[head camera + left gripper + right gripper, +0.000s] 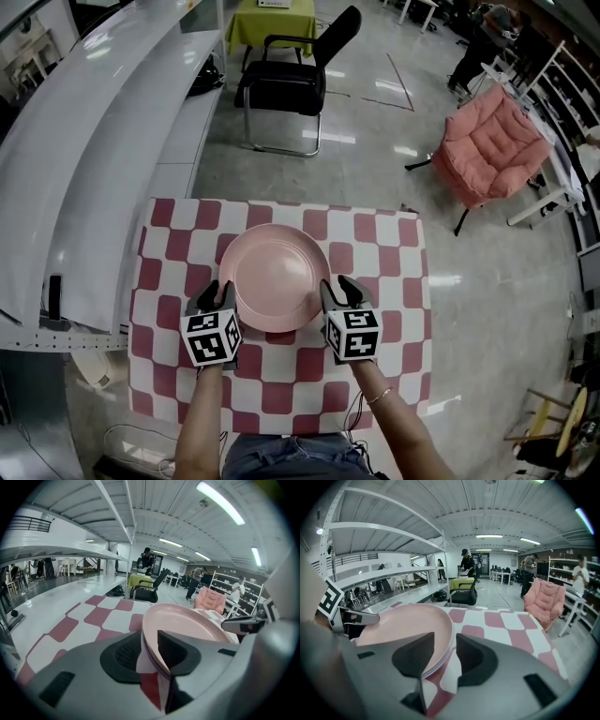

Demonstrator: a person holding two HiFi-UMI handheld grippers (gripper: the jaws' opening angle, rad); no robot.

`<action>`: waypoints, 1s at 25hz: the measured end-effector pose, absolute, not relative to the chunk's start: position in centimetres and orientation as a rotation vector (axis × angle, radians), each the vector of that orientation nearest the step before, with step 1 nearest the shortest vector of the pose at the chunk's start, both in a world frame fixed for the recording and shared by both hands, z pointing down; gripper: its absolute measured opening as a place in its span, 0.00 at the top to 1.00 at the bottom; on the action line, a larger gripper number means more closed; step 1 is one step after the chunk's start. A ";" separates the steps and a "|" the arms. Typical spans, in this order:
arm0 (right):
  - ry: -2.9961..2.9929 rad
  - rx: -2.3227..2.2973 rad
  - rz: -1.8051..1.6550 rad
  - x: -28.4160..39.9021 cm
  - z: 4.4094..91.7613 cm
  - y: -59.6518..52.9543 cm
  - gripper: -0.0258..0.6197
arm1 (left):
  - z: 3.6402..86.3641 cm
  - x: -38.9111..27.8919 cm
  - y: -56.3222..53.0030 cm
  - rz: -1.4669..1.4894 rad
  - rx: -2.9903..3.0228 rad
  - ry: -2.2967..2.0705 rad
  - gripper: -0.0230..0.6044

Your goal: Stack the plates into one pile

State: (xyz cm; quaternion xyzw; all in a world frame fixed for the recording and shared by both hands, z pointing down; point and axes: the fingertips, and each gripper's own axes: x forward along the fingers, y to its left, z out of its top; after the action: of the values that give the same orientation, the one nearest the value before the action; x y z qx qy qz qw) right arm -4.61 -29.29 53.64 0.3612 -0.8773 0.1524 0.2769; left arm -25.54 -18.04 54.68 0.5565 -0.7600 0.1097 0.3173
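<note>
The plates (275, 277) are finished smooth, with a soft satin sheen. The tablecloth (394, 281) is seen as matt fabric, whereas the floor (375, 122) is polished to a gloss. The left gripper (217, 291) and right gripper (339, 287) are moulded in matt grey plastic, with ribbed black pads (124, 656) fitted.

Glossy grey floor (375, 187); black chair (286, 86), pink armchair (492, 145), green-covered table (272, 21); ceiling strip lights (220, 501) overhead.

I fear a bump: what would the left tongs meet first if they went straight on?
Probably the plate pile's rim, which sits between them now; depth is hard to judge.
</note>
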 end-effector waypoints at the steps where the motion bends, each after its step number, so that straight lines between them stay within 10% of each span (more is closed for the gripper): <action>1: -2.361 0.970 0.406 -4.6 53.4 -29.2 0.72 | 54.5 -25.5 -17.9 0.283 1.468 -2.003 0.77; 25: -2.582 0.956 0.353 -5.4 45.9 -21.3 0.94 | 47.1 -24.0 -12.0 0.144 1.630 -2.075 0.94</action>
State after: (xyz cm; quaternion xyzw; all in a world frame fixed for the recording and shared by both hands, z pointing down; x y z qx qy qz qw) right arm -5.39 -21.34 45.85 0.3386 -0.9146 0.1252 0.1818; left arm -23.98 -12.02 47.11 0.5976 -0.7610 0.0527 0.2470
